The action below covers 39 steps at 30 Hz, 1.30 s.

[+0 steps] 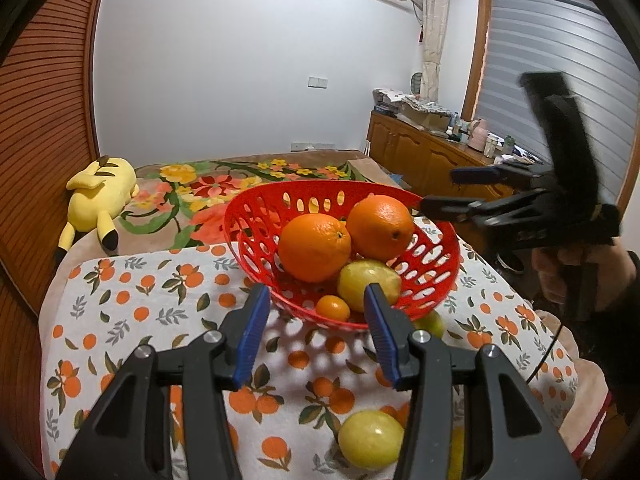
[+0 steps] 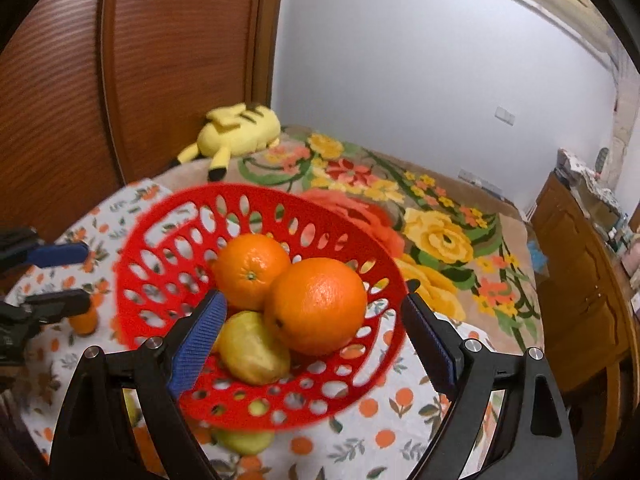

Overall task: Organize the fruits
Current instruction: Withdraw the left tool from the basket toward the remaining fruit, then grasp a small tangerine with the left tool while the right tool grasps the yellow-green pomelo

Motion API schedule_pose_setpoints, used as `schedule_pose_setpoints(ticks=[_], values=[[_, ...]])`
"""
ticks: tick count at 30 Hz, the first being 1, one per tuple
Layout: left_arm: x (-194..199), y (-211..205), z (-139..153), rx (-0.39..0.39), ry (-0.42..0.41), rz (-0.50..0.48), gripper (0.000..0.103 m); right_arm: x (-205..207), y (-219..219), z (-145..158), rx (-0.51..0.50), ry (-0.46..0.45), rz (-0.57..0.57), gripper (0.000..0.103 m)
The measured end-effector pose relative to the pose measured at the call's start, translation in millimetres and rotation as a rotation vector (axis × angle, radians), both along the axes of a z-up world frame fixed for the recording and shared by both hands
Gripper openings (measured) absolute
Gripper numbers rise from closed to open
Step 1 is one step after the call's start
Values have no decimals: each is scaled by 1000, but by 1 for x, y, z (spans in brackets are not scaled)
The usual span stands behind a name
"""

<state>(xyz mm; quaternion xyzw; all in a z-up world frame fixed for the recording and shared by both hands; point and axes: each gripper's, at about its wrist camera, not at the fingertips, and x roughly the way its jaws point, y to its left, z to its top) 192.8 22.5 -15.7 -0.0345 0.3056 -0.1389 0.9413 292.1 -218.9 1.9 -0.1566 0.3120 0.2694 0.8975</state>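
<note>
A red perforated basket (image 1: 248, 216) (image 2: 160, 216) stands on the orange-print cloth (image 1: 132, 312). It holds two oranges (image 1: 314, 248) (image 2: 316, 304) and a lemon (image 1: 360, 280) (image 2: 252, 348). My left gripper (image 1: 316, 294) (image 2: 86, 276) is open at the basket's near wall, nothing between its pads. A small tangerine (image 1: 332, 307) (image 2: 82, 320) lies just past its tips. My right gripper (image 2: 310, 312) (image 1: 440, 188) hangs open and wide above the basket's other side, over the big orange without touching it. Loose lemons (image 1: 370, 444) (image 2: 244, 440) lie on the cloth.
A greenish fruit (image 1: 432, 322) peeks from beside the basket. A yellow plush toy (image 1: 100, 192) (image 2: 240, 128) lies on the flowered blanket (image 1: 224, 184) beyond. Wooden panelling (image 1: 44, 120) lines the left; a cluttered wooden cabinet (image 1: 420, 152) stands at the right. A hand (image 1: 560, 272) holds the right gripper.
</note>
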Motion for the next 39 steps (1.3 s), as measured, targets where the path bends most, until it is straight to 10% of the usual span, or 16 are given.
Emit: schedule_pose_setpoints(ticks=[18, 39], values=[[-76, -14, -15, 0, 56, -13, 56, -153, -51, -2, 187, -20, -31, 91], [-131, -45, -70, -40, 156, -71, 56, -194, -66, -71, 236, 77, -63, 78]])
